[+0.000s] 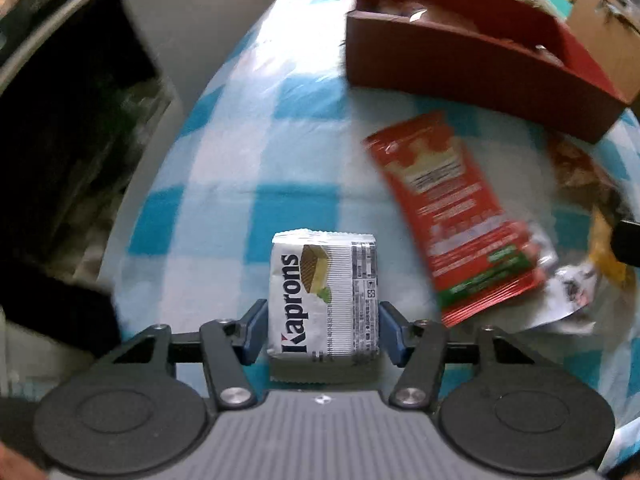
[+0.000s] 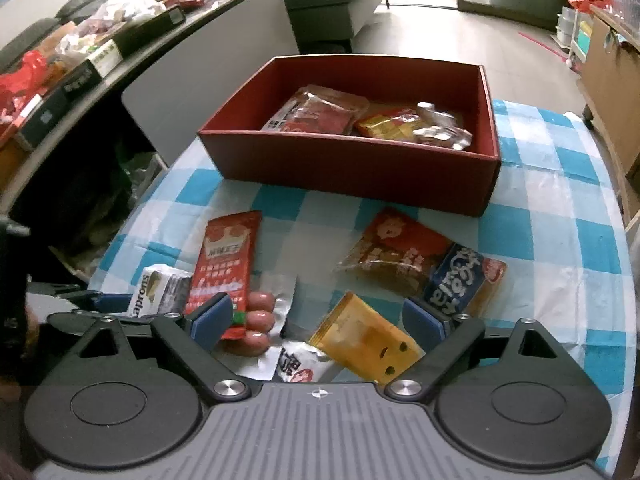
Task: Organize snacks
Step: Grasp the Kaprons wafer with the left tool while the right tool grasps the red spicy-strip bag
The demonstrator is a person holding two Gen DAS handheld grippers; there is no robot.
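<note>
A white Kaprons wafer pack [image 1: 324, 292] lies on the blue-checked cloth, and my left gripper [image 1: 323, 314] is shut on it, one blue pad against each long side. The same pack [image 2: 160, 286] shows at the lower left of the right wrist view. To its right lies a long red packet [image 1: 456, 216] [image 2: 228, 264]. My right gripper [image 2: 318, 320] is open above a pack of sausages [image 2: 260, 316] and a yellow packet [image 2: 368, 344], holding nothing. The red box [image 2: 352, 168] [image 1: 460, 76] stands behind with several packets inside.
A blue packet [image 2: 456, 284], a red-brown packet [image 2: 396, 252] and a white packet [image 2: 296, 364] lie near the right gripper. The tablecloth [image 2: 560, 240] drops off at the left edge beside a dark cluttered counter [image 2: 80, 60]. A wooden cabinet [image 2: 608, 92] stands at the right.
</note>
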